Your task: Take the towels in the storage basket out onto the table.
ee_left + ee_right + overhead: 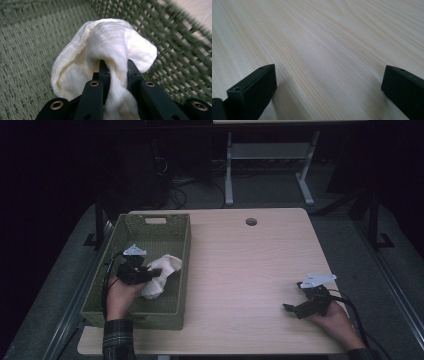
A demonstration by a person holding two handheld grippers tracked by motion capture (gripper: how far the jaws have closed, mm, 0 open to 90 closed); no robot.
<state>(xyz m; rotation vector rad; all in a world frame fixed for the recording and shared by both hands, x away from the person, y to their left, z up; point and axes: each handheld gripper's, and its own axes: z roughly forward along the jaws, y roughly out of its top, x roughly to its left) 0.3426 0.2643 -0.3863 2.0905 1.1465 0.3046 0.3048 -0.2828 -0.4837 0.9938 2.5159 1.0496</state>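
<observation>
While my left tool (pixel 159 273) sits inside the green woven basket (pixel 182 245) on the left side of the desk (pixel 250 265), it's got its jaws clamped onto a cream cloth (pixel 164 266). From the left gripper view the cloth (pixel 105 55) is pinched between the two black jaws, with a bunched fold bulging out past the tips and a strand running back down between them. Behind it I can see the basket's floor and its mesh wall (pixel 180 42) off to the right. The cloth is over toward the right wall of the basket, about halfway between near and far ends.

My right tool (pixel 289 308) is parked on the near right part of the desk, well apart from the basket. Its jaws are spread wide with just bare wood (pixel 324 50) between them, nothing held.
</observation>
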